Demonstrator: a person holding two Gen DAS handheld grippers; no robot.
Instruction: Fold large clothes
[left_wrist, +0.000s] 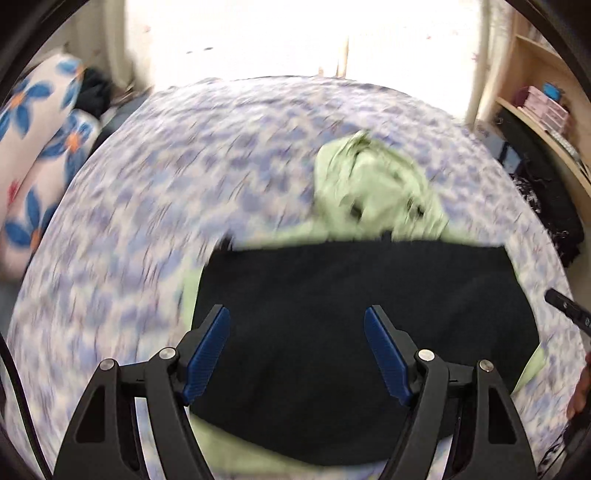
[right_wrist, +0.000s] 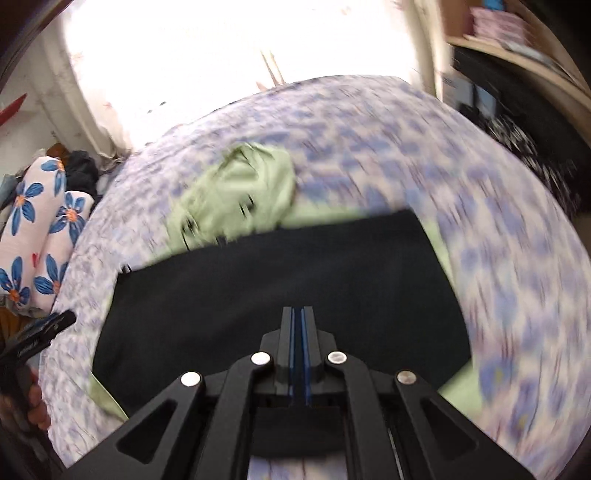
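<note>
below both cameras, a dark navy garment lies spread flat on a bed with a lilac-flowered sheet. its far edge runs straight across, and it reads as a broad folded panel. under it, a pale green garment shows as a thin band along that far edge and at the near corners, and bunches up in a crumpled heap just beyond the dark one, toward the head of the bed.

the left gripper hangs above the near part of the navy cloth with its blue-padded fingers spread wide and nothing between them. the right gripper has its two fingers pressed together, only a thin slit between the blue pads; no cloth shows pinched there, though dark fabric lies right behind the tips.

at the left edge of the right wrist view, the other gripper's black finger and the hand holding it come into sight.

rolled bedding with blue flowers sits beside the bed, and wooden shelves stand on the other side. both views are smeared with motion blur.
</note>
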